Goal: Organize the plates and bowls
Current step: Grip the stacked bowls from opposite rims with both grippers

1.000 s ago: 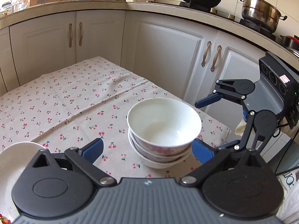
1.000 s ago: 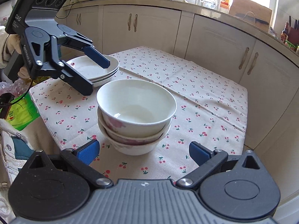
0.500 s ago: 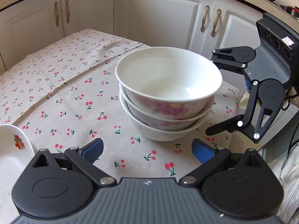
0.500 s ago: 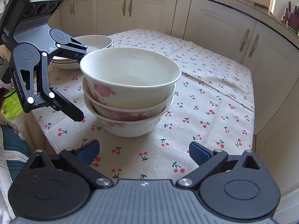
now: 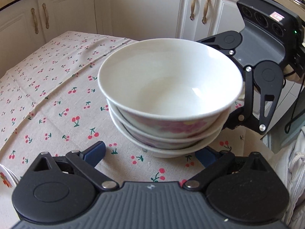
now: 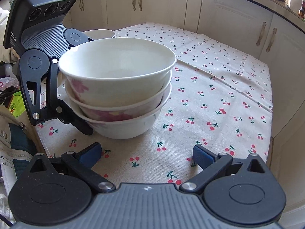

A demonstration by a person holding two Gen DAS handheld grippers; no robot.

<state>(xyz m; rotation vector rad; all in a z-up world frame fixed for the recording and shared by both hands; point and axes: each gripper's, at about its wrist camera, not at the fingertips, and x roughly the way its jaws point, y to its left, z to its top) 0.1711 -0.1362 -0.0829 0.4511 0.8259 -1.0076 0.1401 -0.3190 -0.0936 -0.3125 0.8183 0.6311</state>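
A stack of three white bowls with pink flowers stands on the cherry-print tablecloth; it also shows in the right wrist view. My left gripper is open, its blue pads at either side of the bottom bowl's near base. My right gripper is open and sits just short of the stack on the opposite side. Each gripper shows in the other's view, the right and the left, close against the stack. A stack of white plates peeks out behind the bowls.
A plate edge with a red flower lies at the left gripper's lower left. White cabinet doors surround the table on the far sides. The table edge drops off right of the bowls. Cloth and bags lie beside the table.
Both grippers have moved in toward the bowl stack from opposite sides, and it now fills each view. Both stay open. The bowls have not moved.
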